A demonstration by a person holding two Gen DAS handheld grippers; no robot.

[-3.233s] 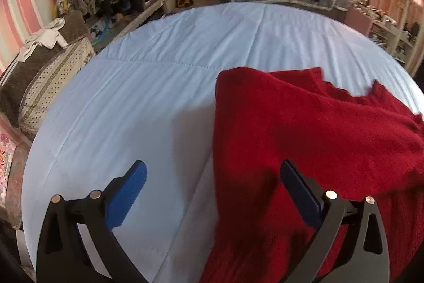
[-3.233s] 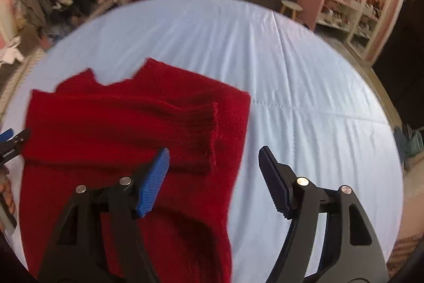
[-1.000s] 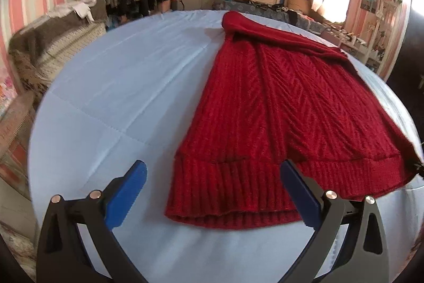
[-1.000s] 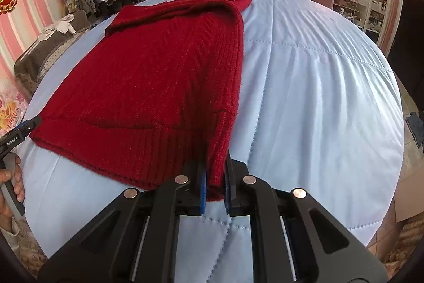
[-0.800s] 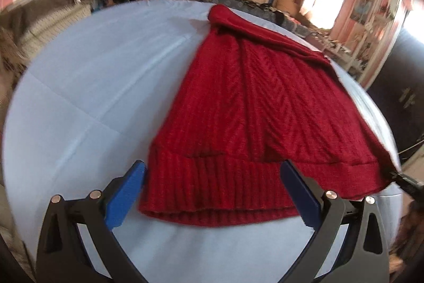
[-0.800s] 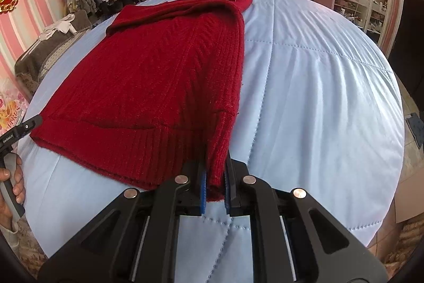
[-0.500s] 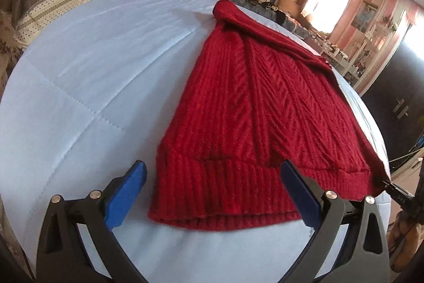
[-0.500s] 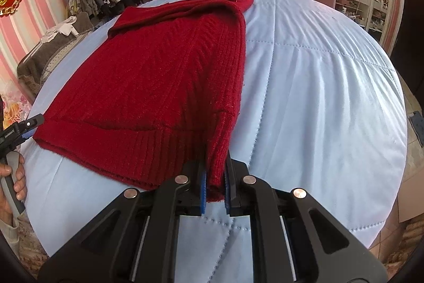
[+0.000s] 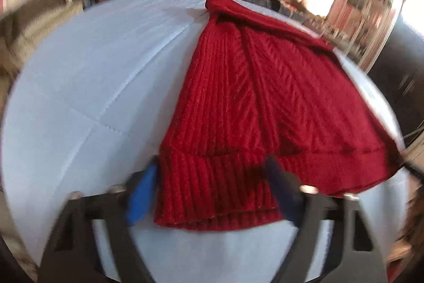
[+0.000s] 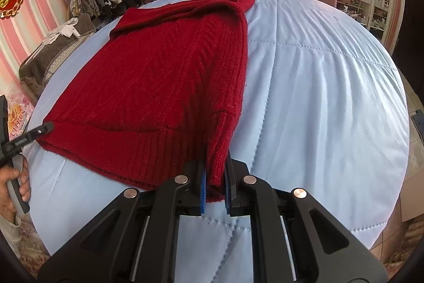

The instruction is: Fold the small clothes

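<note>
meanwhile right hand-held gripper (image 10: 214, 186) clamps sweater (image 10: 159, 76) hem, angled downward.

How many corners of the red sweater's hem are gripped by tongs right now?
1. The right tongs are shut on the right hem corner of the red sweater. The left tongs straddle the left corner, closing but not yet pressing it.

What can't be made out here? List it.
- Left wrist view: left gripper fingers smeared by motion blur as the jaws close around the sweater hem; pad contact unclear.
- Right wrist view: right gripper covers the clamped hem corner.
- Both views: the sweater hides its sleeves and the bed beneath.
</note>
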